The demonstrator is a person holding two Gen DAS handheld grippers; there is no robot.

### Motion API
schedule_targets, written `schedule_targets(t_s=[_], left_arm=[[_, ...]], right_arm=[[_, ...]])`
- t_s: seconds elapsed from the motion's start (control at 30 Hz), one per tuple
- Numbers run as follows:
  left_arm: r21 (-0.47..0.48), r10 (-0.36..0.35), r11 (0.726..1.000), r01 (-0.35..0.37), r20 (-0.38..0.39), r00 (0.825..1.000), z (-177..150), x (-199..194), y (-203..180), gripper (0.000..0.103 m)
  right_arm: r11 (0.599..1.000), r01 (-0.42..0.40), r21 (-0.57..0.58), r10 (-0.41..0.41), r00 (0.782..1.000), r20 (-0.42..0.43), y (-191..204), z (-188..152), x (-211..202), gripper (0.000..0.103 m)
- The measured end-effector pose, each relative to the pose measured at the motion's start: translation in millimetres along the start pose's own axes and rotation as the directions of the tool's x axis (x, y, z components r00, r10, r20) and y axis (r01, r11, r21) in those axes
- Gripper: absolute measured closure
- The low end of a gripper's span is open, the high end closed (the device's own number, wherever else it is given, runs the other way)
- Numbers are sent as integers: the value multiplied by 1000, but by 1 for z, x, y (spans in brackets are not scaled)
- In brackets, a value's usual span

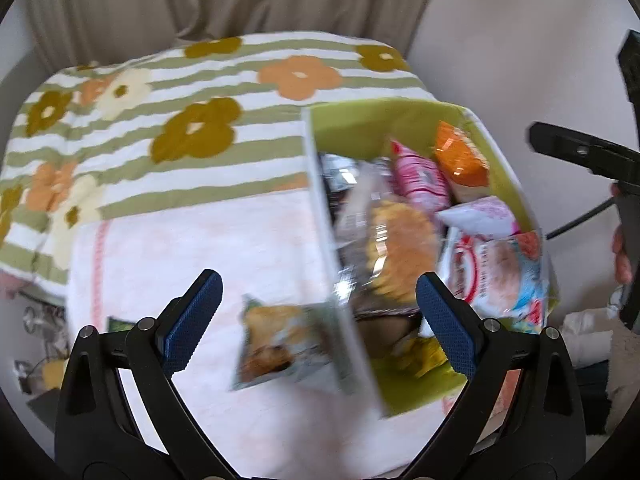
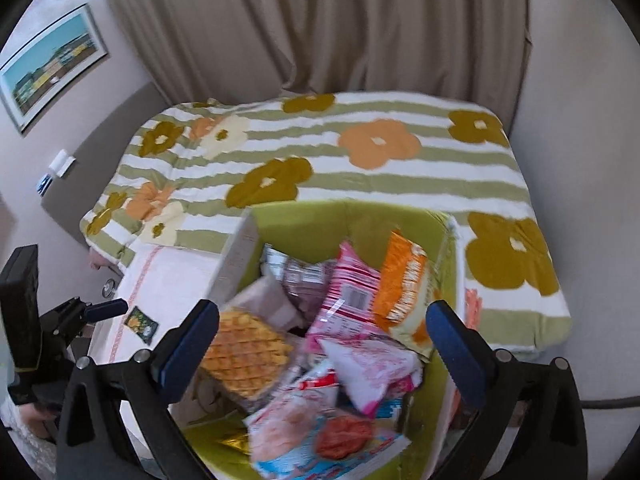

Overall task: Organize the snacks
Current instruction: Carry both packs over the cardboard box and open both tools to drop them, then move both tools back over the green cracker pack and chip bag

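Observation:
A box with a green lining sits on the bed, full of snack packets: a waffle pack, a pink packet, an orange packet and a large blue-and-pink bag. My right gripper hovers open over them with nothing between its fingers. My left gripper is open too, above the box's white left wall and a small loose snack packet on the pale pink towel. In the right wrist view the same packet lies left of the box.
A striped bedcover with flowers spreads behind the box. Beige curtains hang at the back, and a framed picture is on the left wall. Clutter lies on the floor left of the bed. A hand holds the right gripper's handle.

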State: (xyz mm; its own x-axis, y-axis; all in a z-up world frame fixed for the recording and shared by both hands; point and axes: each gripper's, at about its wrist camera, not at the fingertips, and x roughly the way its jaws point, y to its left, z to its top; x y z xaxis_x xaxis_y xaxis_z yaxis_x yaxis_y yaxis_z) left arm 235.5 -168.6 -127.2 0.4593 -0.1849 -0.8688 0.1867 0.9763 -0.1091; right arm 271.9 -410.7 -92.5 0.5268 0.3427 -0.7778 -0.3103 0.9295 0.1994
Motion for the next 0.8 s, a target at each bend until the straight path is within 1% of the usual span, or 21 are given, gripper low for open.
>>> schedule_targets(t_s=[0.2, 0.27, 0.37, 0.5, 0.6, 0.77, 0.8], left_arm=[[-69, 62, 996, -60, 29, 998, -16, -35, 57, 6], [-79, 72, 994, -69, 38, 997, -21, -42, 74, 6], [-90, 84, 993, -79, 50, 995, -29, -53, 107, 6], [-96, 61, 994, -56, 45, 997, -41, -62, 153, 6], [-76, 41, 996, -40, 20, 999, -53, -63, 185, 6], [-21, 10, 1000, -11, -26, 1000, -73, -52, 219, 6], [-8, -1, 1000, 1, -36, 999, -76, -49, 225, 6]], right_arm=[[997, -57, -58, 60, 997, 55, 54, 3, -18, 0], [996, -55, -72, 60, 996, 66, 72, 1, -19, 0], [996, -32, -87, 39, 996, 77, 105, -5, -15, 0], [998, -17, -61, 21, 998, 62, 147, -18, 1, 0], [1000, -10, -17, 11, 998, 61, 174, -29, 16, 0], [998, 13, 54, -16, 998, 61, 211, -48, 38, 0], [997, 29, 65, -33, 998, 61, 219, -52, 42, 0]])
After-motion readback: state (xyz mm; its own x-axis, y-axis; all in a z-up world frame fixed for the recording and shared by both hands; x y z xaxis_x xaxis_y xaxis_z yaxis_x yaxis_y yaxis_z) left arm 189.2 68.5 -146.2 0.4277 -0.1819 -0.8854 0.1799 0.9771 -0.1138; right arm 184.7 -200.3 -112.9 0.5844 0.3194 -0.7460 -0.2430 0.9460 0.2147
